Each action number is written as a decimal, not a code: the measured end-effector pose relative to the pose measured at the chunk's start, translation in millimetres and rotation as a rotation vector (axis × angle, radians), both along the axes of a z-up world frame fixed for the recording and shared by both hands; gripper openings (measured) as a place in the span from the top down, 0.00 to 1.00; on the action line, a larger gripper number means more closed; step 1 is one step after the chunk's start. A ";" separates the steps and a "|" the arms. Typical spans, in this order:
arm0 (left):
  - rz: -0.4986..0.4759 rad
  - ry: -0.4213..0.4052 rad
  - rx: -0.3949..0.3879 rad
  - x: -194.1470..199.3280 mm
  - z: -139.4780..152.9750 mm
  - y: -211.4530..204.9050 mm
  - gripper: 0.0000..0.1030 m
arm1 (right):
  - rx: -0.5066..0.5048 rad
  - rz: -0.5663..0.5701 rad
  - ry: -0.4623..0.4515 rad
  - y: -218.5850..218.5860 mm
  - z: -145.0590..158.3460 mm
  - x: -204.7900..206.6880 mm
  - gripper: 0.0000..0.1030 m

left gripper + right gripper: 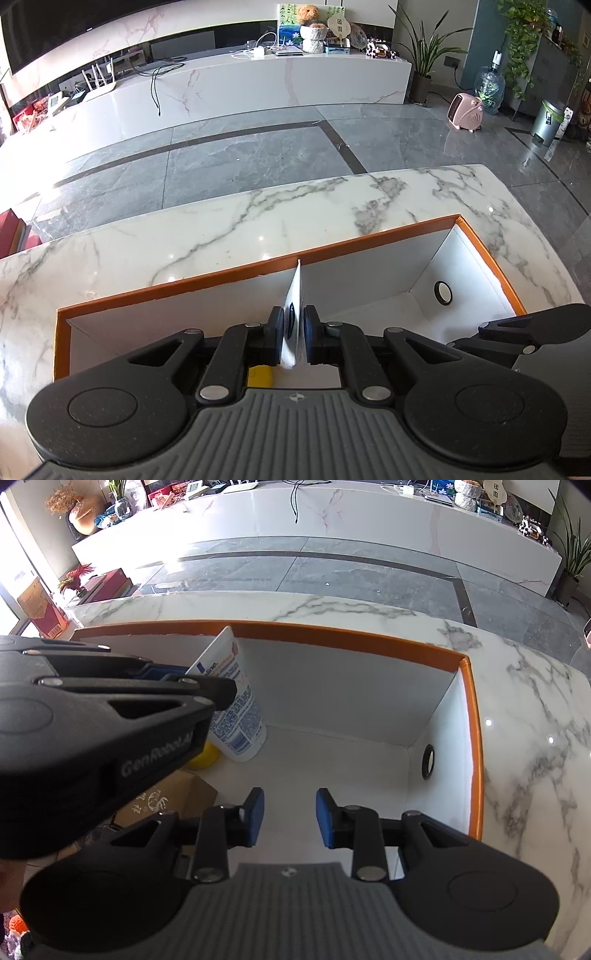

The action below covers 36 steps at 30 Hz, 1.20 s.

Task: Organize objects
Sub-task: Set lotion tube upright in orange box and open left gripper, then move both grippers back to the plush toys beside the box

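Nearest the left wrist camera, the left claw [294, 338] is seen closed on a white tube [293, 317], the black pads pressed against its flat sides. The tube is held inside an orange-rimmed box [229, 275] that stands on the marble worktop [184, 236]. In this view the tube is seen edge-on, so its print is hard to read. Its lower end is cut off behind the claw.

From the right wrist camera the same tube [236, 705] is shown more fully. Its long axis is tilted, with the flat crimped end pointed up towards the box's far wall and the rounded cap end down on the white box floor. Blue lettering and a block of small print are visible on it, but only part of the word can be made out. Part of the tube is covered by the left claw [207, 686], whose pads are mostly hidden here.

A yellow object [205, 757] lies just beside the tube's lower end, largely hidden. A brown carton [177, 794] with printed characters is also partly covered, at the lower left.

The right claw [290, 818] is seen over the box floor with its blue pads narrowly apart and nothing between them. A dark round hole [428, 760] is set in the box's right wall.
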<state>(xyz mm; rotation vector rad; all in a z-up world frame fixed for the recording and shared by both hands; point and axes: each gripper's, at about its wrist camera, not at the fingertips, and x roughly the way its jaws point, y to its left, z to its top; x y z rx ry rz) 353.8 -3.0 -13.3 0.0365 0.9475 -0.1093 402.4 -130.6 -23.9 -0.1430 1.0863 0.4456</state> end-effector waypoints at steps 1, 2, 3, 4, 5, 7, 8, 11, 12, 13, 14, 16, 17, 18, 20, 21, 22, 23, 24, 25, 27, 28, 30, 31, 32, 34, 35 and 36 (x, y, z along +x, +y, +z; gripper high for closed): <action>0.002 -0.004 -0.005 -0.5 1.1 1.5 0.81 | 0.003 -0.001 0.001 -0.1 -0.2 0.1 0.69; 0.004 -0.008 -0.015 -1.0 2.1 3.2 0.78 | 0.003 -0.002 0.002 0.0 -0.5 -0.1 0.69; 0.005 -0.009 -0.027 -1.4 3.5 4.6 0.72 | 0.001 -0.003 0.002 0.1 -0.8 -0.3 0.68; 0.006 -0.010 -0.041 -2.6 5.1 6.4 0.70 | 0.001 -0.005 0.002 -0.3 -0.9 -0.6 0.68; 0.009 -0.010 -0.053 -4.1 6.9 7.7 0.69 | 0.002 -0.007 0.002 -0.4 -0.6 -1.0 0.68; 0.010 -0.013 -0.074 -7.0 11.0 10.4 0.66 | 0.008 -0.011 0.000 -0.8 2.1 -3.8 0.68; 0.011 -0.019 -0.079 -9.5 13.7 11.4 0.66 | 0.012 -0.012 -0.007 -0.9 4.3 -5.7 0.68; 0.008 -0.049 -0.096 -21.4 24.5 13.9 0.64 | 0.013 -0.012 -0.038 -1.3 13.0 -14.9 0.68; 0.008 -0.062 -0.102 -26.6 28.9 15.1 0.64 | 0.013 -0.011 -0.050 -1.3 16.5 -18.8 0.68; 0.007 -0.076 -0.108 -32.5 33.9 16.1 0.63 | 0.015 -0.010 -0.062 -1.5 19.8 -23.2 0.68; 0.006 -0.091 -0.116 -38.3 38.9 17.6 0.63 | 0.017 -0.009 -0.075 -0.8 23.5 -28.7 0.68; 0.007 -0.123 -0.130 -52.7 48.6 21.0 0.61 | 0.025 -0.008 -0.104 0.0 31.2 -41.1 0.68; 0.009 -0.138 -0.134 -59.9 53.1 23.0 0.61 | 0.030 -0.008 -0.118 0.3 34.7 -47.3 0.68; 0.009 -0.152 -0.137 -68.0 57.8 24.5 0.60 | 0.037 -0.008 -0.137 0.6 39.2 -55.7 0.68; 0.005 -0.178 -0.135 -84.6 66.0 26.3 0.60 | 0.051 -0.008 -0.175 0.9 47.4 -72.4 0.68; 0.003 -0.192 -0.129 -93.3 69.8 26.8 0.59 | 0.057 -0.007 -0.193 0.8 51.4 -80.6 0.68; 0.002 -0.205 -0.125 -101.6 72.8 27.7 0.59 | 0.065 -0.005 -0.210 0.5 55.1 -88.7 0.67; 0.001 -0.219 -0.123 -110.8 77.0 28.4 0.59 | 0.076 -0.001 -0.230 -0.2 59.0 -98.1 0.67; 0.001 -0.228 -0.125 -119.2 79.4 30.0 0.59 | 0.086 0.001 -0.246 -1.1 62.3 -106.7 0.66; 0.000 -0.233 -0.128 -126.6 81.2 31.5 0.59 | 0.097 0.005 -0.263 -2.3 64.9 -115.7 0.64; 0.000 -0.242 -0.137 -144.5 83.0 34.0 0.59 | 0.116 0.010 -0.293 -5.7 69.9 -135.1 0.58; 0.003 -0.243 -0.140 -152.3 82.9 35.1 0.59 | 0.122 0.011 -0.305 -7.6 71.3 -144.9 0.57; 0.002 -0.239 -0.146 -165.5 80.9 36.0 0.58 | 0.137 0.008 -0.319 -11.9 72.9 -163.4 0.53; 0.006 -0.236 -0.146 -172.4 79.1 36.9 0.58 | 0.144 0.003 -0.322 -14.6 72.5 -171.3 0.53; 0.010 -0.233 -0.144 -179.6 76.5 37.3 0.58 | 0.152 -0.001 -0.325 -17.8 71.9 -179.7 0.53; 0.013 -0.225 -0.148 -192.5 70.4 37.8 0.58 | 0.166 -0.015 -0.325 -23.7 69.5 -193.9 0.52; 0.013 -0.220 -0.151 -198.1 67.7 37.9 0.58 | 0.170 -0.023 -0.322 -25.8 67.5 -201.2 0.52; 0.016 -0.211 -0.155 -204.6 63.6 37.2 0.58 | 0.172 -0.029 -0.315 -27.2 65.7 -208.1 0.51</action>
